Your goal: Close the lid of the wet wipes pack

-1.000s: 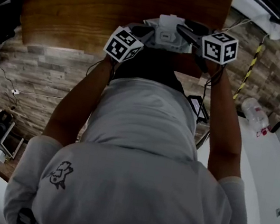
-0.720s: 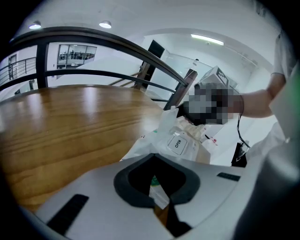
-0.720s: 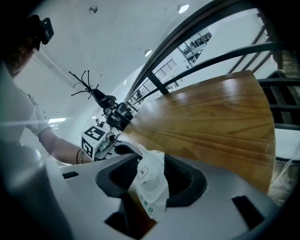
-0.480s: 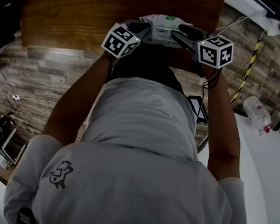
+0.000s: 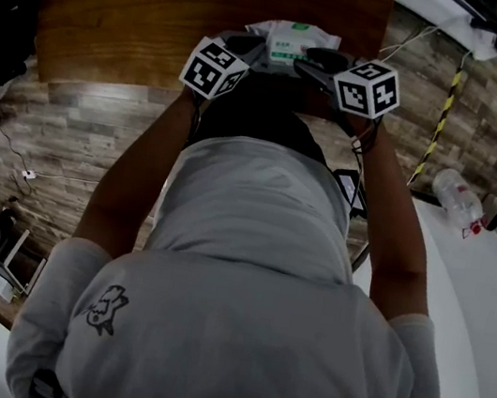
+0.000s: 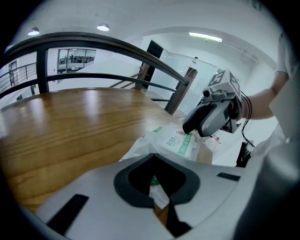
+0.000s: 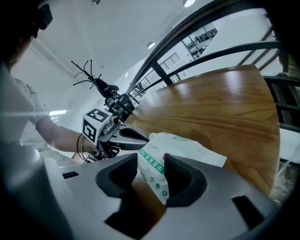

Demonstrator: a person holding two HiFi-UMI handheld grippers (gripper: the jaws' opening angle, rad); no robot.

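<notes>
Nearest in the head view, the person's grey shirt [image 5: 246,269] fills the frame, and both bare arms reach away to the near edge of the wooden table [image 5: 168,8]. There the 2 marker cubes, left [image 5: 216,70] and right [image 5: 367,88], flank the wet wipes pack [image 5: 291,37], which sits at that edge between the grippers. That view hides both pairs of jaws. The left gripper [image 6: 161,201] shows them in its own view: the tips meet on a thin fold of the pack's white film, with a speck of green print caught between them. The right gripper [image 7: 151,174] has its jaws set wider, and the printed end of the pack stands between the 2 dark pads, touching both, so it appears clamped. The left gripper view alone also shows the other gripper coming in over the pack's far side. No view shows the lid plainly, so whether it is up or down cannot be told. The pack is probably light, soft and crinkly, with slick film that gives under pressure. Holding it by an end seam looks sound, leaving the stiffer lid to be pressed flat. Beyond, the tabletop runs to a dark curved railing [image 6: 117,44].
</notes>
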